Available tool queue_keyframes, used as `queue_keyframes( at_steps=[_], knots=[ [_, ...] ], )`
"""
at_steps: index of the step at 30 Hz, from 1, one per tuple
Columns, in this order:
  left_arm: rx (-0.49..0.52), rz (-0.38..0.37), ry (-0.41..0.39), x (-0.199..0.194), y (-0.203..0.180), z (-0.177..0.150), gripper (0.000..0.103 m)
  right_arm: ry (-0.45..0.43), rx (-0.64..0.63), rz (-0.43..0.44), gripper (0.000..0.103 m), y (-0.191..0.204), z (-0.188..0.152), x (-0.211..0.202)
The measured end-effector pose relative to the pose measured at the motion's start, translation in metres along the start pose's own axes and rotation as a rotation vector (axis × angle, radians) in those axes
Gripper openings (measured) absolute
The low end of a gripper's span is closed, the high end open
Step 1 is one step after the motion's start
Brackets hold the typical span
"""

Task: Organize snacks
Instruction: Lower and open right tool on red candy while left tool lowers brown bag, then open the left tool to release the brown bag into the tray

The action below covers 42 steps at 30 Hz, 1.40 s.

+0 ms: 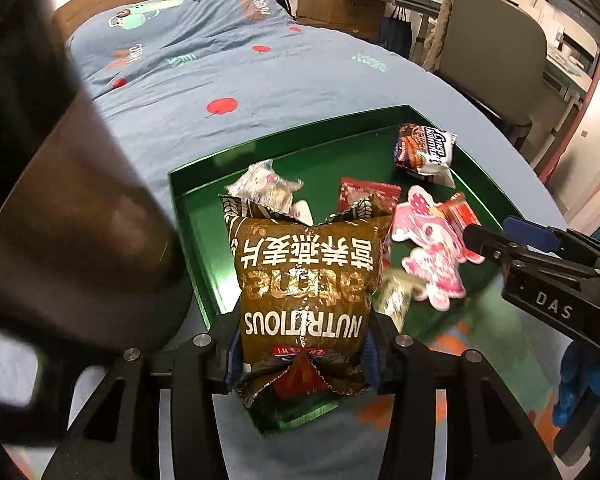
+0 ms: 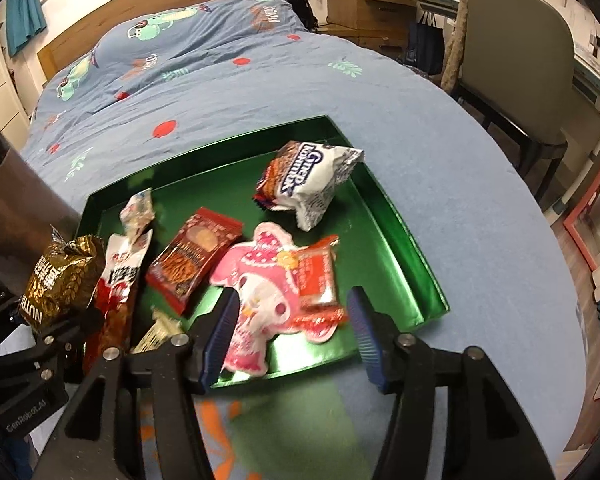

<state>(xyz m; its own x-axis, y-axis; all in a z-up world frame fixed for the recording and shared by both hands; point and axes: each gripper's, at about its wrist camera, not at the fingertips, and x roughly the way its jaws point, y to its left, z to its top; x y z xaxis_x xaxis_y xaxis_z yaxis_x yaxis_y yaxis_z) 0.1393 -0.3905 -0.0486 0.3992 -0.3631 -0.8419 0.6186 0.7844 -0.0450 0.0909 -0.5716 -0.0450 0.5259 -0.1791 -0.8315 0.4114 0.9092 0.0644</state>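
Two grippers over the green tray (image 2: pixel 396 216): left (image 1: pixel 304 344) jaws clamp the brown packet (image 1: pixel 304 276), right (image 2: pixel 292 328) jaws wide.

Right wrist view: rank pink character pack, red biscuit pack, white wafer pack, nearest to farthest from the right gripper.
From the right gripper, open over the near edge of the green tray:
1. Pink character pack: between the fingers, tray's near edge.
2. Red biscuit pack: left of centre, mid-tray.
3. White wafer pack: far right corner area.
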Motion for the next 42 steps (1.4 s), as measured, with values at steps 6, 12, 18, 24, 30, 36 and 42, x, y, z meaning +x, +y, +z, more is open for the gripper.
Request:
queue_keyframes(
  at_steps=[6, 12, 18, 24, 30, 36, 42],
  knots=[
    [-0.004, 0.011, -0.031, -0.025, 0.002, -0.022, 0.042, 0.005, -0.025, 0.018, 0.081, 0.014, -0.016, -0.012],
    [-0.009, 0.016, -0.052, -0.044, 0.006, -0.038, 0.042, 0.007, -0.061, 0.033, 0.082, 0.035, -0.032, -0.026],
    [-0.028, 0.002, -0.060, -0.041, 0.011, -0.033, 0.042, 0.002, -0.048, 0.050, 0.082, 0.039, -0.042, -0.037],
    [-0.039, 0.012, -0.017, -0.014, 0.016, -0.026, 0.042, 0.006, -0.039, 0.052, 0.082, 0.033, -0.041, -0.031],
    [-0.033, 0.015, 0.010, 0.010, 0.013, -0.013, 0.042, 0.015, -0.037, 0.055, 0.082, 0.029, -0.041, -0.023],
    [0.027, -0.001, 0.047, 0.028, -0.006, -0.002, 0.042, 0.012, -0.037, 0.049, 0.082, 0.024, -0.039, -0.023],
    [0.078, -0.021, 0.070, 0.038, -0.026, 0.000, 0.042, 0.008, -0.036, 0.037, 0.082, 0.015, -0.039, -0.028]
  ],
)
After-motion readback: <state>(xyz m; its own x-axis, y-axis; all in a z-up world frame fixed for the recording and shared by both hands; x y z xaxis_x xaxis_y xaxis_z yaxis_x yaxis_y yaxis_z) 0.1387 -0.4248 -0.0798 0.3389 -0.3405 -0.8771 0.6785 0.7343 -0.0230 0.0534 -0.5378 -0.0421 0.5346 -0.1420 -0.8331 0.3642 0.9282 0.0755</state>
